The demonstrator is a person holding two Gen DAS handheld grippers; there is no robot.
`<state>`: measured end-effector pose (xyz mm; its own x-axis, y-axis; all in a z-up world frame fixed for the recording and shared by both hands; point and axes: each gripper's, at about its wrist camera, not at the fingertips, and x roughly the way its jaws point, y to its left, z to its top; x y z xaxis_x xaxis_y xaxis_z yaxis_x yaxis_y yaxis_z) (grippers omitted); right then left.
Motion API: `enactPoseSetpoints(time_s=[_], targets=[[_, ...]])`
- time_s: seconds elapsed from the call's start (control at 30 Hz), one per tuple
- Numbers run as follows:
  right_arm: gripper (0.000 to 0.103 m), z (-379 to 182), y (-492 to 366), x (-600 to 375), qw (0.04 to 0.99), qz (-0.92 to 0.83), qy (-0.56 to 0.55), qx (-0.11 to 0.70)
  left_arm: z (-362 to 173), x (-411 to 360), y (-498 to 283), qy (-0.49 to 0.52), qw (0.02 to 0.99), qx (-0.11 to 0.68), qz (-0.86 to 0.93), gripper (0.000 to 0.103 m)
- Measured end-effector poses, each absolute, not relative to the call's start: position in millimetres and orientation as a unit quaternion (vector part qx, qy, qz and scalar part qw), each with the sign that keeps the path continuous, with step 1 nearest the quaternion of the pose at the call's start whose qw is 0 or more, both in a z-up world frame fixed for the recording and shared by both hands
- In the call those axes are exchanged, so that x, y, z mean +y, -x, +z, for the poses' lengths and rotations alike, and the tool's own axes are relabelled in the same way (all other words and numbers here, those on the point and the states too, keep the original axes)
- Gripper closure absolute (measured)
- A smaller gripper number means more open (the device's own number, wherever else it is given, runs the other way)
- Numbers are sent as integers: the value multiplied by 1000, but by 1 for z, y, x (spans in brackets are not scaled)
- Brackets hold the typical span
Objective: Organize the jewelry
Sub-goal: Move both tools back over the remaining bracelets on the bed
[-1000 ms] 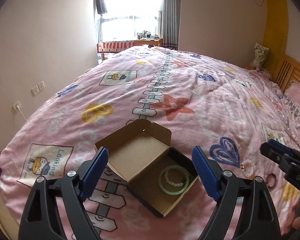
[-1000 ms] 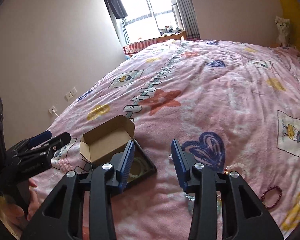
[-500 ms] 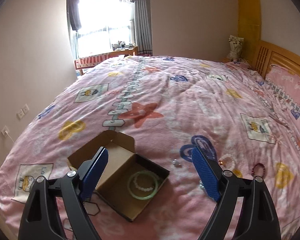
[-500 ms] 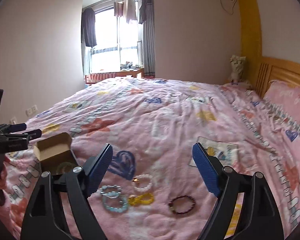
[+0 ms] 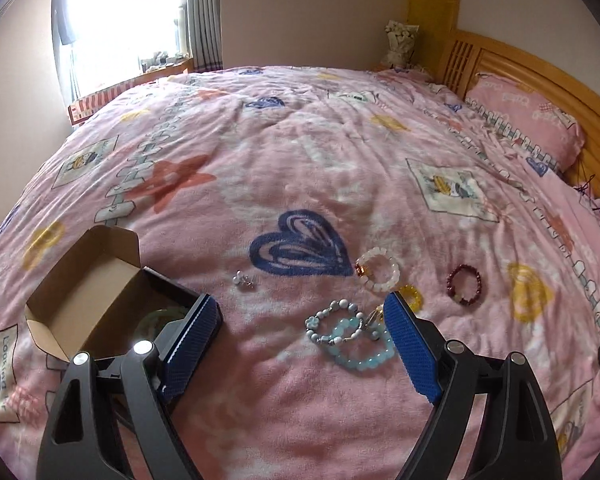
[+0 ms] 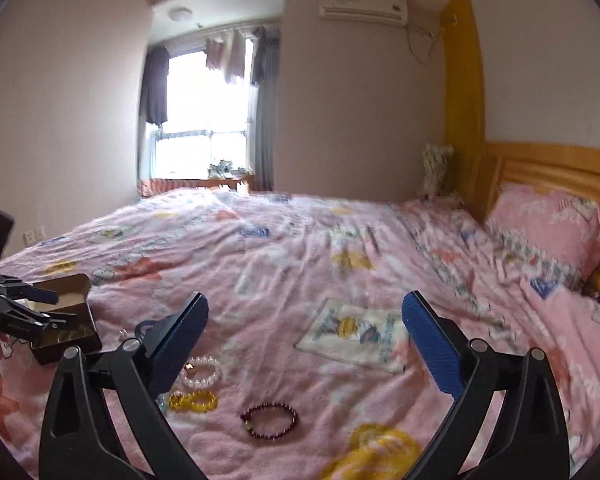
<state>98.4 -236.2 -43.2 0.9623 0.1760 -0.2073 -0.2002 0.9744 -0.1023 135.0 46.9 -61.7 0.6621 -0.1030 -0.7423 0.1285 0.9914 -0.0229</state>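
The left gripper (image 5: 300, 336) stands wide and empty above the pink bedspread (image 5: 300, 168), its jaws bracketing bare fabric between the cardboard box (image 5: 100, 304) and the cluster of loose bracelets. The right gripper (image 6: 304, 332) has just been opening and now stands at its widest, with nothing between the jaws. The step in hand is judged to be the reach for the next piece: a green bangle (image 5: 156, 320) already lies in the box (partly hidden by the left jaw). The pale blue bracelet (image 5: 360, 348) lies nearest the left gripper, overlapping a grey beaded bracelet (image 5: 332, 324); the dark red bracelet (image 6: 270, 420) lies apart. The next move calls for lowering over one bracelet only, then closing.
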Motion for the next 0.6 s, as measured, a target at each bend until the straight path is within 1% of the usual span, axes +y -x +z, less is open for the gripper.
enactPoseSetpoints(time_s=[0.07, 0.13, 0.2, 0.3, 0.37, 0.43, 0.47, 0.53, 0.6], targets=[[8, -46, -111, -238, 982, 103, 75, 141, -67, 45, -136, -20, 910, 409, -66, 19], [8, -56, -131, -244, 968, 115, 44, 218, -75, 43, -140, -16, 903, 422, -82, 19], [8, -74, -148, -250, 955, 114, 8, 273, -84, 42, -144, -8, 892, 441, -99, 19], [8, -109, -165, -244, 935, 117, 7, 335, -99, 40, -149, -4, 883, 457, -104, 19], [12, -135, -176, -243, 917, 130, -5, 376, -107, 40, -156, 6, 878, 467, -107, 19], [25, -157, -185, -248, 898, 147, -41, 413, -114, 41, -163, 21, 872, 474, -117, 19], [26, -167, -190, -252, 888, 152, -65, 429, -116, 42, -165, 28, 870, 478, -119, 26], [33, -181, -194, -260, 878, 153, -98, 444, -123, 43, -170, 40, 861, 490, -127, 38], [34, -186, -198, -263, 876, 154, -104, 445, -129, 45, -173, 55, 854, 499, -135, 39]])
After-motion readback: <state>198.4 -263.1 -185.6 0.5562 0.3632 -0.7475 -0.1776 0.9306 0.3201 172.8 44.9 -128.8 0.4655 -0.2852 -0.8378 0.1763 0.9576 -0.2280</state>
